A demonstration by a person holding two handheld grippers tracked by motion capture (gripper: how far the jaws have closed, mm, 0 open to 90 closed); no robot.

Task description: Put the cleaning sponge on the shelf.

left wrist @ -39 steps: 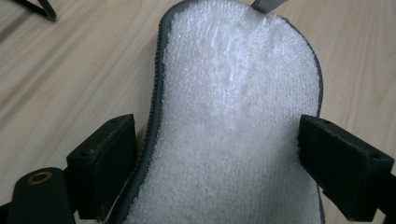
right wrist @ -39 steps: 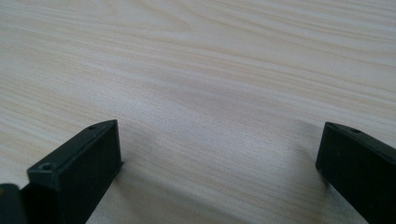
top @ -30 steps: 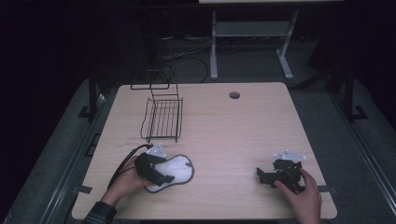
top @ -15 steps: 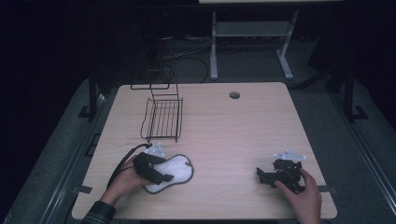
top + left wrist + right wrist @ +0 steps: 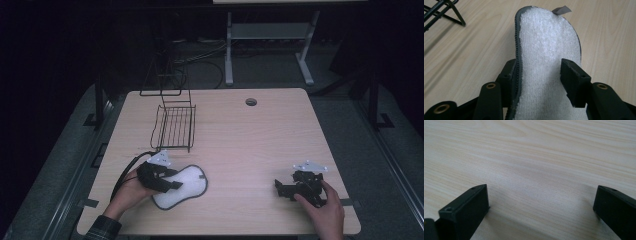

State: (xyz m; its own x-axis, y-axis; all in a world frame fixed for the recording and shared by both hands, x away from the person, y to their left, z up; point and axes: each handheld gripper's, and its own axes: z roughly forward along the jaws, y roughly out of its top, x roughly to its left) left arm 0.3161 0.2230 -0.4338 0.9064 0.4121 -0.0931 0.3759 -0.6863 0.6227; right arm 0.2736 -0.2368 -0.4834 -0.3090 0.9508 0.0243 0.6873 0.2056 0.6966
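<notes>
The left gripper point(image 5: 172, 181) sits half open around a fluffy white insole with a grey edge point(image 5: 546, 57). At 3 o'clock, the right gripper point(image 5: 281, 188) is wide open, holding nothing, over the light wooden table point(image 5: 260, 135).

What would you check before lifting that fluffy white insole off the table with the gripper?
1. Insole sits between the left gripper jaws: ok. One jaw is by its grey edge, the other over the white terry face.
2. Jaws clamped firmly: cannot tell. They lie against the insole, but how tightly is unclear.
3. Insole's far end free: ok. Its toe lies on the bare wooden table, with nothing on it.
4. Wire rack clear of the insole: ok. It stands apart, farther back on the table.
5. Right gripper out of the way: ok. It is open over bare table, across from the insole.
</notes>
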